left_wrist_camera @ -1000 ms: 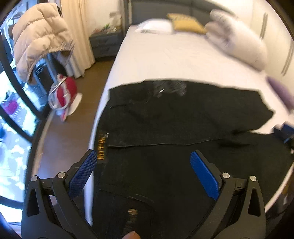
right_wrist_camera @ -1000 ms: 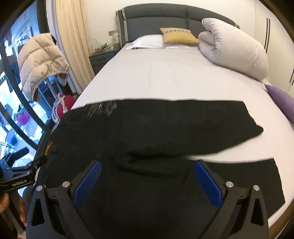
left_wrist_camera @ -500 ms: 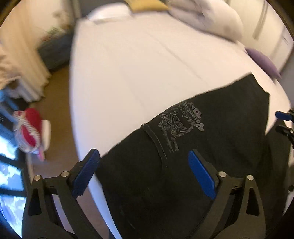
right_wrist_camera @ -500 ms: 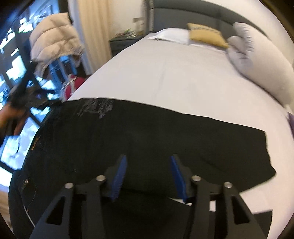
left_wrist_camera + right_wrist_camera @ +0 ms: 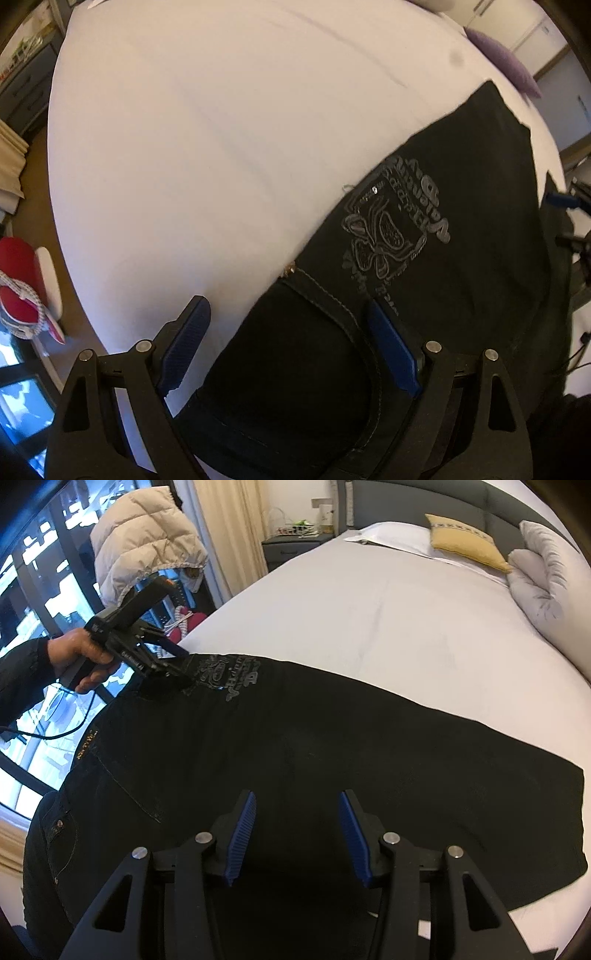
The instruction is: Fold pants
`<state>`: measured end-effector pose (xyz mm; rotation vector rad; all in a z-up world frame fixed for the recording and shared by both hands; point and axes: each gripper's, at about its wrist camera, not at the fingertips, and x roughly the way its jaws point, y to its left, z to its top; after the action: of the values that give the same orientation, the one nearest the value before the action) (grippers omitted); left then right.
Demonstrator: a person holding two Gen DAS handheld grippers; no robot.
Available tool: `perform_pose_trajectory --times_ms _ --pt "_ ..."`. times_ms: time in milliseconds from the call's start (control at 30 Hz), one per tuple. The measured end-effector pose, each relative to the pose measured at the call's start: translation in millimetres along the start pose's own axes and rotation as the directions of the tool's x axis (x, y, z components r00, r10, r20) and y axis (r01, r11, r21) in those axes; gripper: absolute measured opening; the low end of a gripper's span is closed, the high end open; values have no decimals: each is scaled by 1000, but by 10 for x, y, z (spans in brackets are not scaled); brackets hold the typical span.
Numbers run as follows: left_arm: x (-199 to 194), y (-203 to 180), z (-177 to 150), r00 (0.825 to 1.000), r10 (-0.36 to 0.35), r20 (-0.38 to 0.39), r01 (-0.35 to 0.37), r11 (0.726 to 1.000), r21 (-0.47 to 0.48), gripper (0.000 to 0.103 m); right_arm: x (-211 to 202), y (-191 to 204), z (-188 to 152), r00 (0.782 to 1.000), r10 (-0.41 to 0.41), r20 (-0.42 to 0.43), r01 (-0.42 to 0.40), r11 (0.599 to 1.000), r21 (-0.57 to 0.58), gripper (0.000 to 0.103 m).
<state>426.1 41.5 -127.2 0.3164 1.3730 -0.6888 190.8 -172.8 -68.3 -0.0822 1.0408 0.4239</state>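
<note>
Both hand-held grippers gape: my left hand-held gripper, jaws closing, straddles the black pants' upper edge at frame bottom; my right hand-held gripper hovers half-open above them on the bed.

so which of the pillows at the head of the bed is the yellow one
The small mustard-yellow cushion, lying between the flat white pillow and the rolled pale grey duvet. It alone is yellow.

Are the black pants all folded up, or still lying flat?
Still spread flat. The black pants lie stretched across the white bed, one leg reaching far right, with no fold made yet.
</note>
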Motion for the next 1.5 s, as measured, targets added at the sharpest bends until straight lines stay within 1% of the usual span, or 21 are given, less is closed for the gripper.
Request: perform_pose_trajectory --times_ms 100,167,200,267,300,367,467,500,533,667,767,900,967,1067,1100,1133,1167,1200,1267,1367,1500 --pt "21 78 53 1000 -15 -15 15 1000 -14 73 44 29 67 1000 21 -2 -21 1000 -20 50" --pt "31 85 78 999 -18 -28 17 1000 -14 48 83 21 121 999 32 -8 -32 999 -24 50" --pt "28 82 95 999 -24 -35 24 1000 -14 42 102 32 147 999 33 -10 -33 999 -25 50" --pt "34 14 122 999 -32 -37 32 999 0 22 146 33 218 999 40 -15 -41 999 -31 50" --pt "26 -34 133 999 -17 -29 18 1000 13 20 162 34 251 999 44 -17 -45 998 -33 50" --pt "-55 -9 121 1000 5 -1 -5 1000 22 7 194 57 347 999 42 -20 -43 998 -55 50" --pt "-274 -53 49 995 37 96 -40 999 27 5 214 100 497 999 41 -15 -43 992 -118 50" --pt "-371 -87 -2 989 49 141 -52 998 21 5 218 111 555 999 42 -14 -44 989 -138 50" --pt "-438 -110 -52 985 59 163 -63 998 22 5 225 118 613 999 42 -11 -43 987 -157 49" --pt "-651 -300 -206 960 117 255 -131 991 39 5 291 188 931 999 40 -4 -40 964 -263 47" --pt "-860 -402 -376 936 155 315 -182 982 57 5 409 258 1151 999 34 -26 -41 938 -345 46" --pt "-957 -516 -509 919 193 343 -232 970 74 5 615 336 1332 996 21 -88 -57 902 -427 46" --pt "-1040 -512 -609 916 200 349 -242 967 82 5 689 368 1384 993 26 -115 -76 887 -454 46" --pt "-1046 -458 -636 914 197 356 -239 968 78 5 782 417 1431 987 33 -156 -105 871 -480 45" --pt "-1061 -455 -672 912 197 359 -238 968 76 5 819 423 1438 986 27 -166 -105 868 -485 40" --pt "-1055 -433 -711 911 197 362 -238 968 73 5 865 419 1437 983 16 -184 -105 870 -482 38" --pt "-1058 -422 -752 911 195 364 -236 969 71 5 903 408 1431 979 9 -201 -106 871 -480 32" --pt "-1039 -503 -726 910 198 364 -238 969 67 5 930 402 1418 977 4 -213 -108 872 -477 20" --pt "-977 -583 -693 906 207 369 -243 968 54 4 985 357 1410 975 -15 -224 -93 882 -463 12" --pt "-1017 -527 -749 904 215 370 -246 969 37 4 961 324 1397 973 2 -231 -102 900 -424 7" --pt "-1002 -524 -837 905 221 365 -247 969 27 4 935 355 1342 974 11 -226 -104 909 -403 6"
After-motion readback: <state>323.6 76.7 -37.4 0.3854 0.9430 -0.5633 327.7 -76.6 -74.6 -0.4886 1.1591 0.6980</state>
